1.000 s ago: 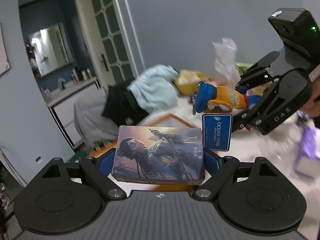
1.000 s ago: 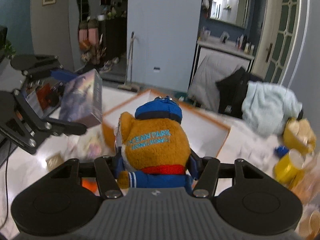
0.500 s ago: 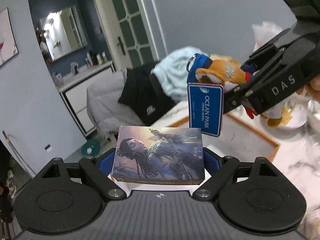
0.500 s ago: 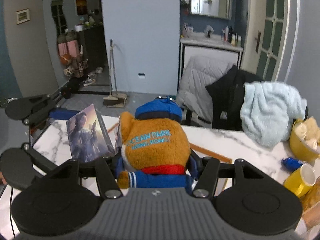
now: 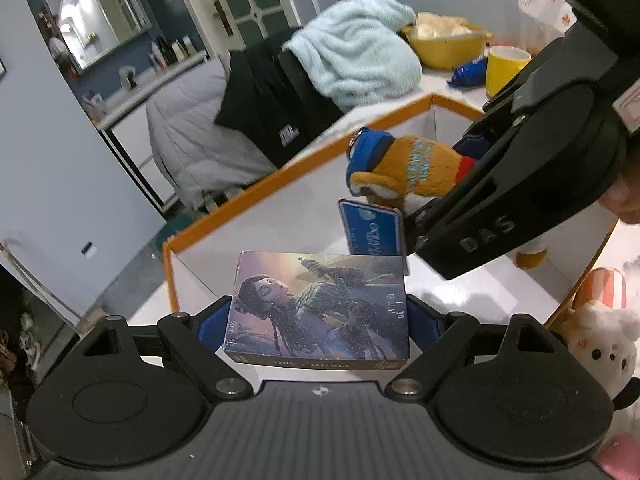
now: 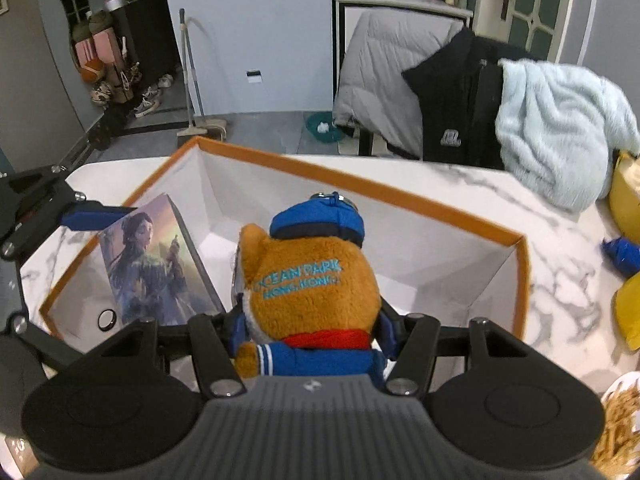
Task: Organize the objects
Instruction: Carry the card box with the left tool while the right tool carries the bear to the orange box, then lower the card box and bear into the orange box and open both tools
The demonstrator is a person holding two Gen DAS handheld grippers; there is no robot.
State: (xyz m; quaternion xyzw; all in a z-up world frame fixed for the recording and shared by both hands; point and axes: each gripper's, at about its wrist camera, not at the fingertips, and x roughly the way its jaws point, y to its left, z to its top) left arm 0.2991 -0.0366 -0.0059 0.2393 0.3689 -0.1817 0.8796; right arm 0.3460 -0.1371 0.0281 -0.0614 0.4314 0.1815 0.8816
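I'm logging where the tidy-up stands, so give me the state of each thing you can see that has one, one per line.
Left claw: shut on the illustrated box.
Illustrated box: held, over the orange-rimmed box.
Right claw: shut on the plush bear.
Plush bear: held, over the orange-rimmed box, blue tag dangling.
Orange-rimmed box: open, no lid on it.
Yellow mug: upright on the marble table.
Light blue towel: draped over a chair.

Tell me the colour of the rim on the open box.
Orange: the box rim runs orange around white inner walls, clearest in the right wrist view.
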